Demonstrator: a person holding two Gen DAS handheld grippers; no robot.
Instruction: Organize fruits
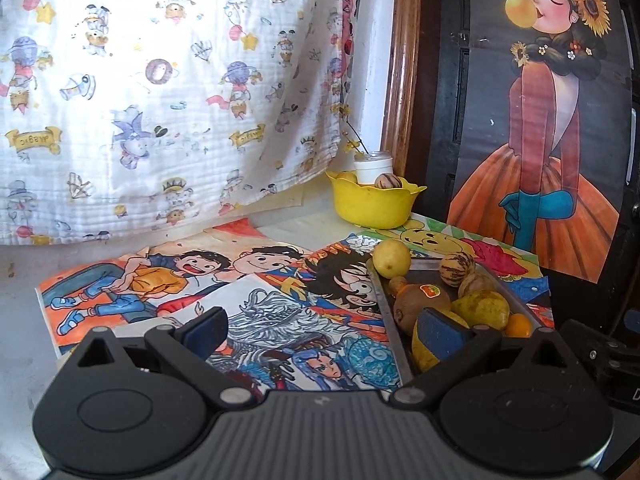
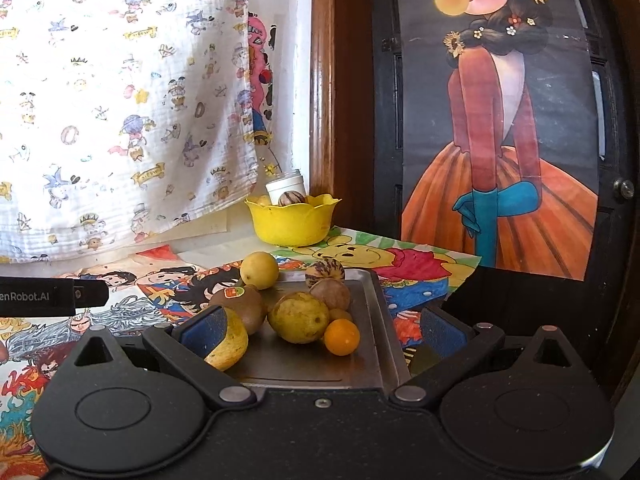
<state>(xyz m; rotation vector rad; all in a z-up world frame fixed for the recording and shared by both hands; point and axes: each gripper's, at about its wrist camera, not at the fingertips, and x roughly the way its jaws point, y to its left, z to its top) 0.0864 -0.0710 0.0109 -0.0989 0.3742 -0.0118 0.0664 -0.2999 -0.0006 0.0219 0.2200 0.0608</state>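
Observation:
A metal tray holds several fruits: a lemon, a stickered kiwi, a striped melon, a yellow-green fruit and a small orange fruit. A yellow bowl behind it holds another striped fruit. My right gripper hangs open just in front of the tray, nothing between its fingers. My left gripper is open over the drawings, left of the tray; its right finger overlaps the near fruits. The bowl and lemon also appear there.
Coloured cartoon drawings cover the tabletop. A printed white cloth hangs behind. A white jar stands behind the bowl. A dark cabinet with a poster and a wooden frame close off the right side. The left gripper's body enters the right wrist view at left.

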